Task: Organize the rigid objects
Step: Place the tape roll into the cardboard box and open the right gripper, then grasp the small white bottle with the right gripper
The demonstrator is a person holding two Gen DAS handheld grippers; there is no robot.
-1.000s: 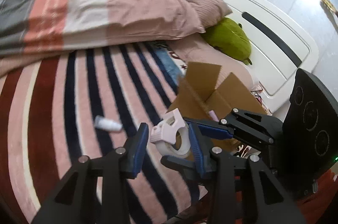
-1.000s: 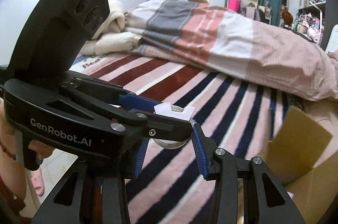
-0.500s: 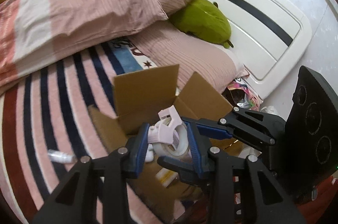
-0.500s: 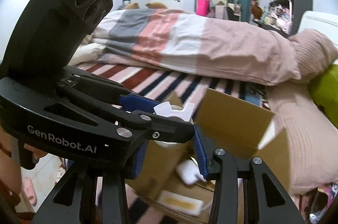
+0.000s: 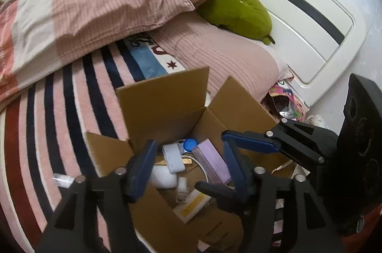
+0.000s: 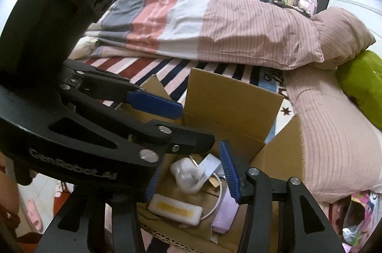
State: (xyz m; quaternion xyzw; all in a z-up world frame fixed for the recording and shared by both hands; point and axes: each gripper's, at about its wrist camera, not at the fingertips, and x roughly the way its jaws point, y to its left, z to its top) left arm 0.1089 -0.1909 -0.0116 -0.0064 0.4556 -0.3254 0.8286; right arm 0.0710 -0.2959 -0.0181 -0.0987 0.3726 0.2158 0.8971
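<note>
An open cardboard box [image 5: 164, 97] stands on the striped bed, also in the right wrist view [image 6: 234, 107]. Inside lie a pink-white tape dispenser [image 6: 187, 174], a lilac box [image 5: 211, 164], a white packet with a yellow label [image 6: 175, 207], a white cable and a blue cap [image 5: 189, 144]. My left gripper [image 5: 188, 167] is open and empty above the box. My right gripper [image 6: 191, 175] is open and empty over the box too, right beside the left one.
A small white bottle [image 5: 63, 179] lies on the striped blanket [image 5: 59, 109] left of the box. A folded duvet [image 6: 203, 26], pink pillows and a green plush [image 5: 238, 12] lie behind. The white headboard [image 5: 298, 14] is at the right.
The left gripper carried the tape dispenser from the blanket to over the box, then opened; the dispenser now lies in the box. The right gripper moved along with it.
</note>
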